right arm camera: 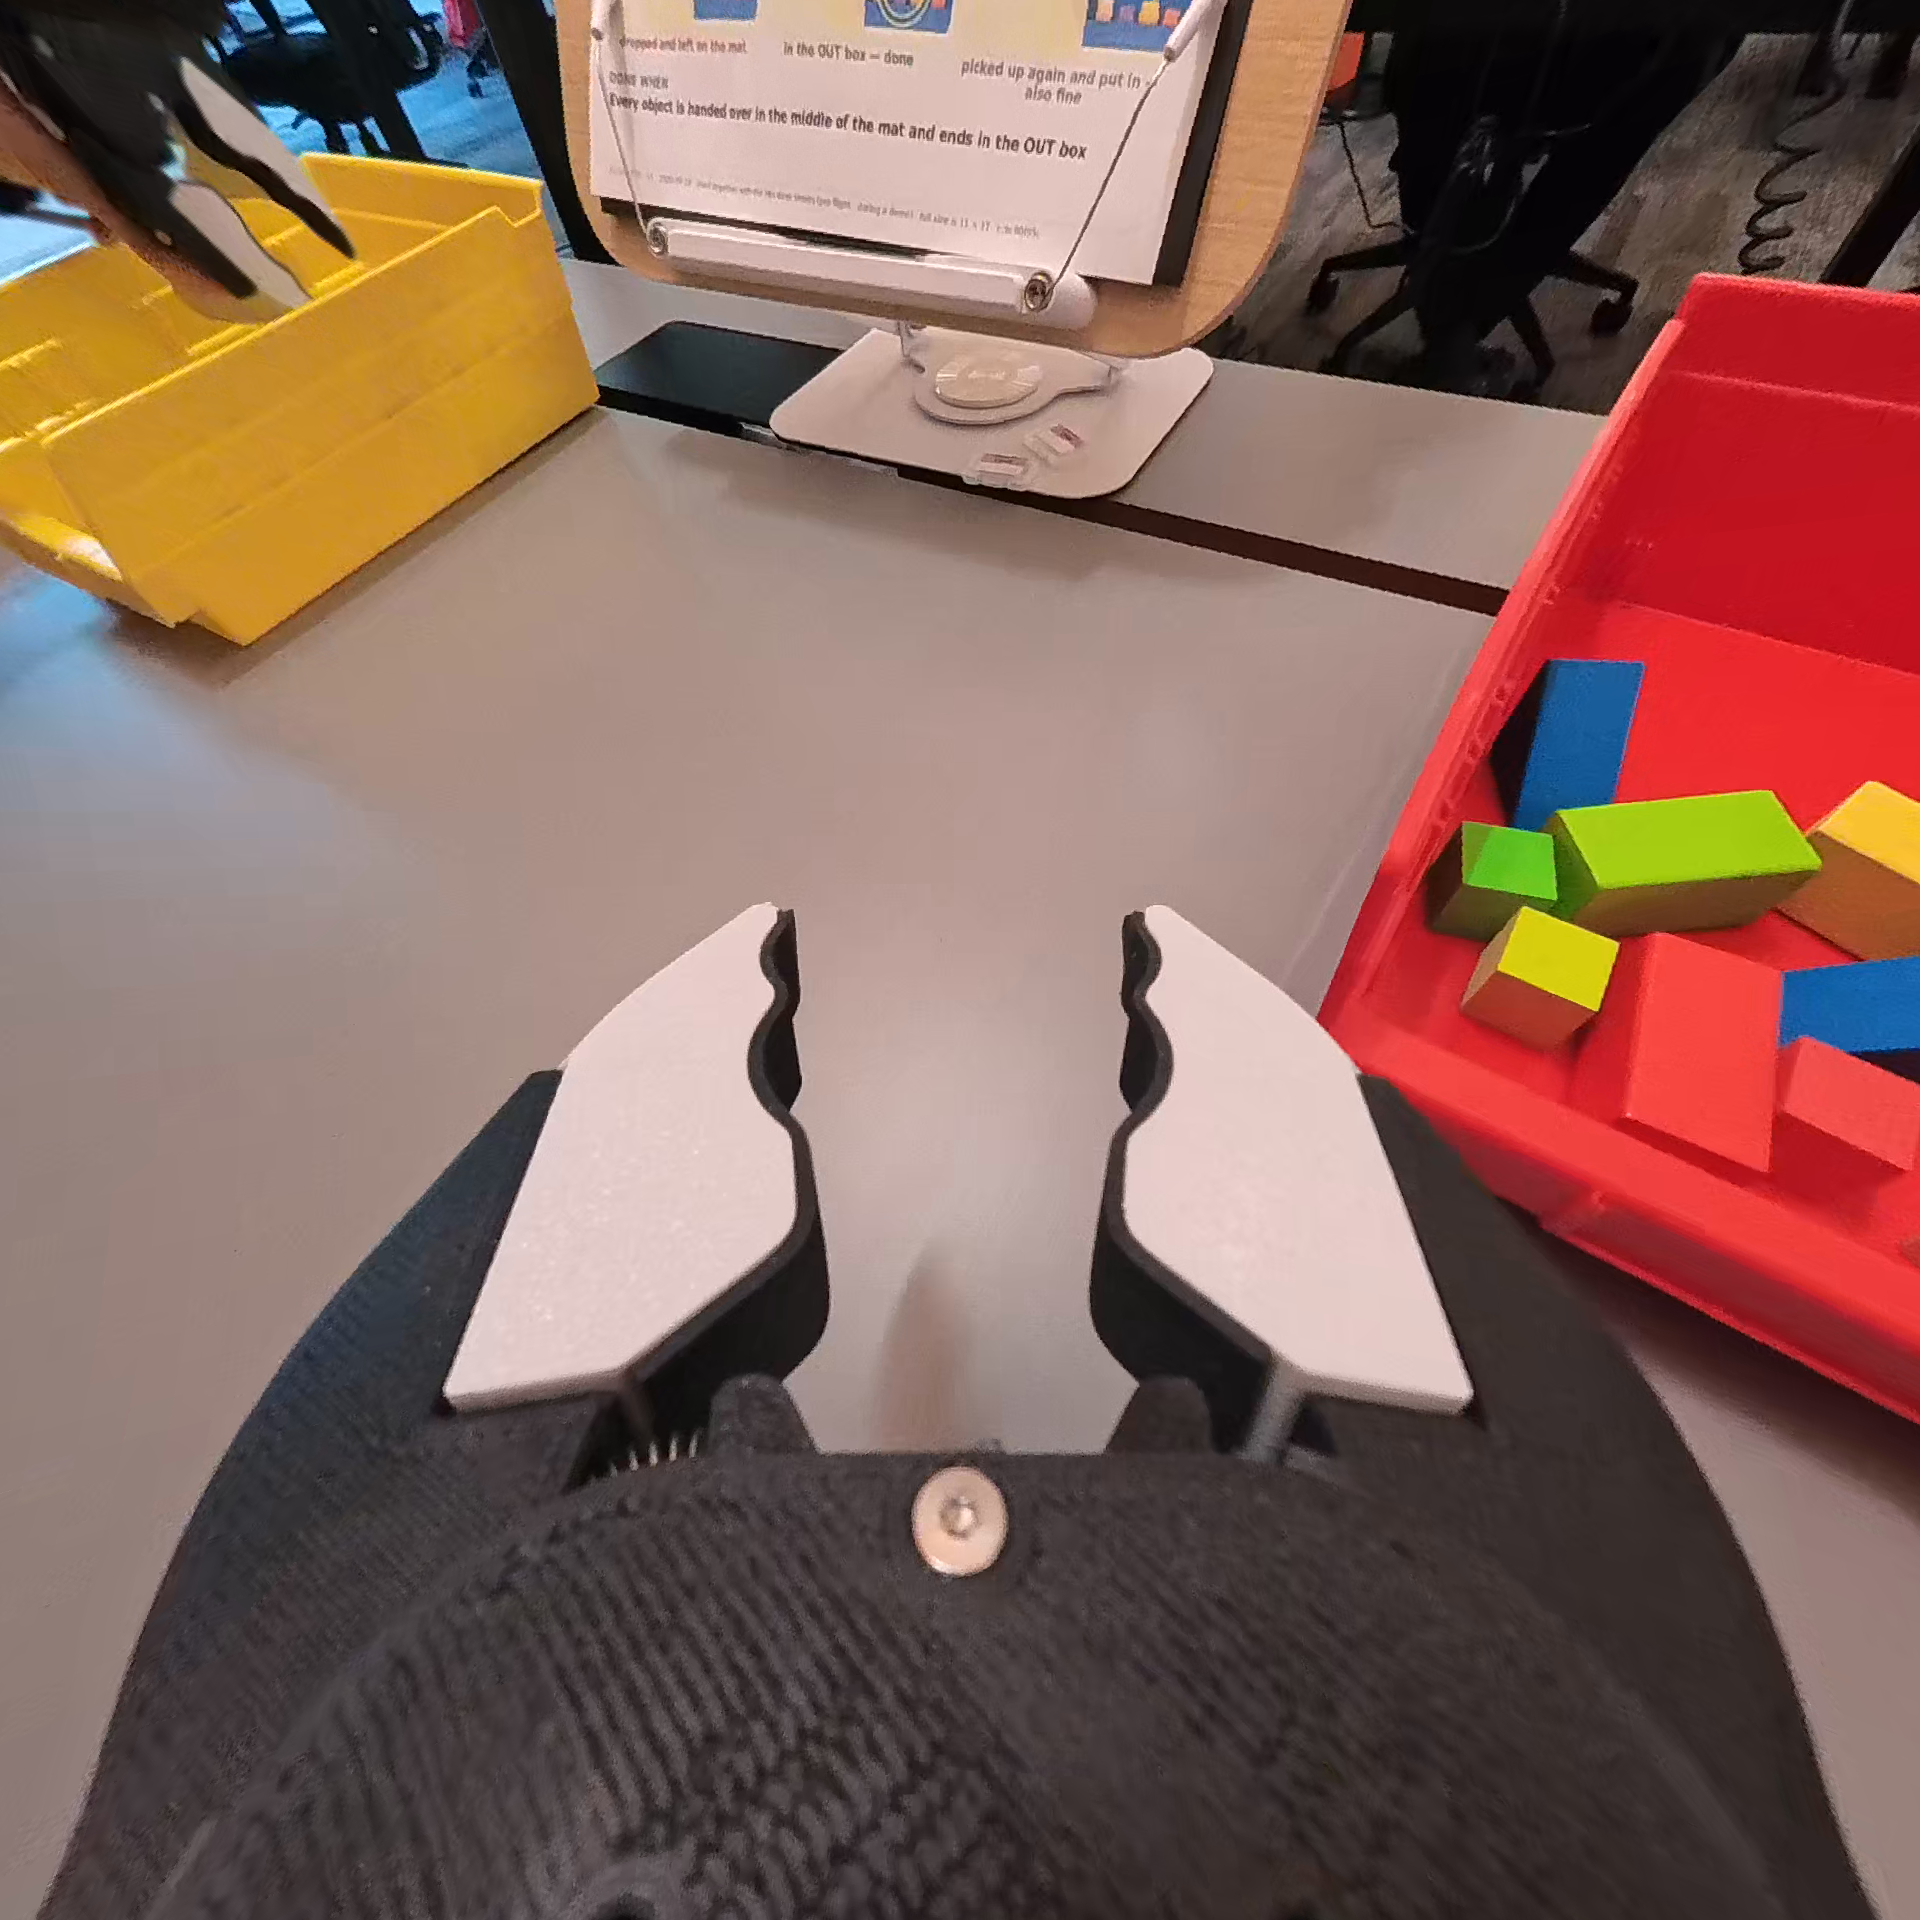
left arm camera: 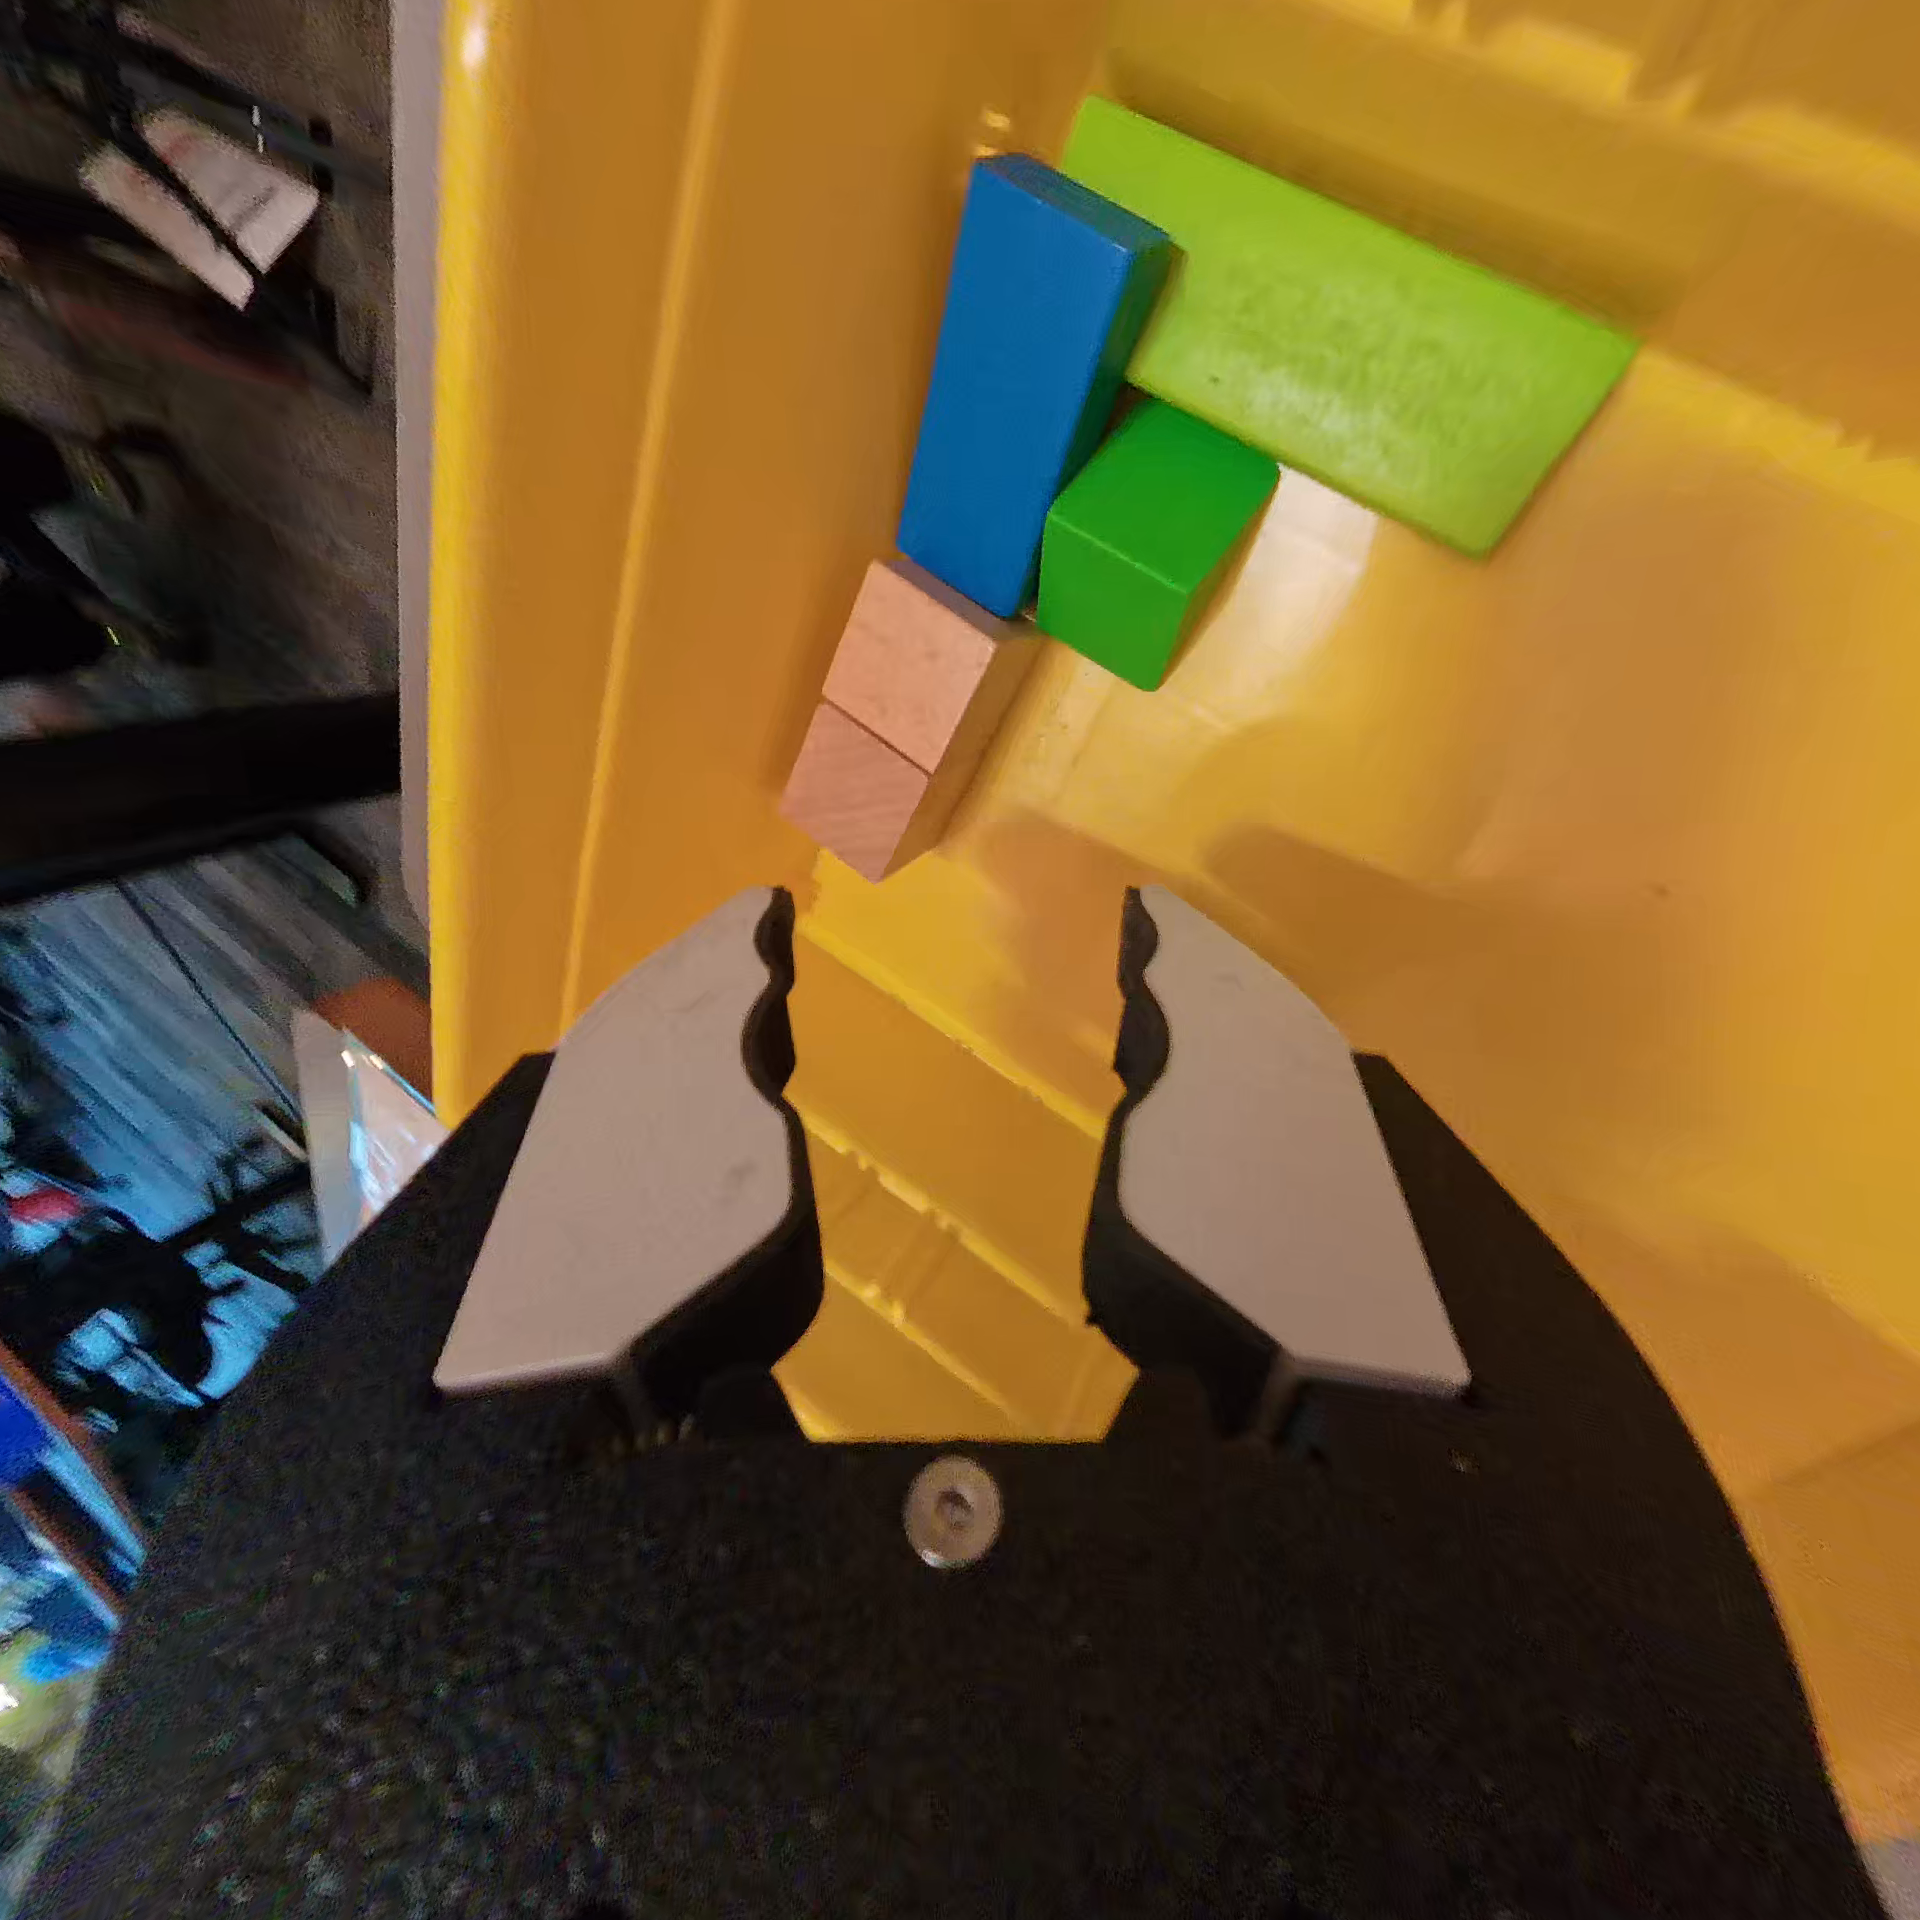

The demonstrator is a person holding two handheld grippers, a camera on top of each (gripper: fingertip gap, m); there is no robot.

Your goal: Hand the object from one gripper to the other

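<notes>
Inside the yellow bin (left arm camera: 1455,987), only the left wrist view shows blocks: a blue block (left arm camera: 1023,384), a big green slab (left arm camera: 1361,332), a small green cube (left arm camera: 1143,551) and a plain wood block (left arm camera: 899,717), all huddled together. The left tool (left arm camera: 956,914) is spread wide and holds nothing.

Over the grey bench (right arm camera: 727,727), the right tool (right arm camera: 961,935) is spread wide too, holding nothing. Beside it sits a red bin (right arm camera: 1455,1091) of colored blocks (right arm camera: 1683,862), partly cut off. A paper stand (right arm camera: 904,156) is behind.
</notes>
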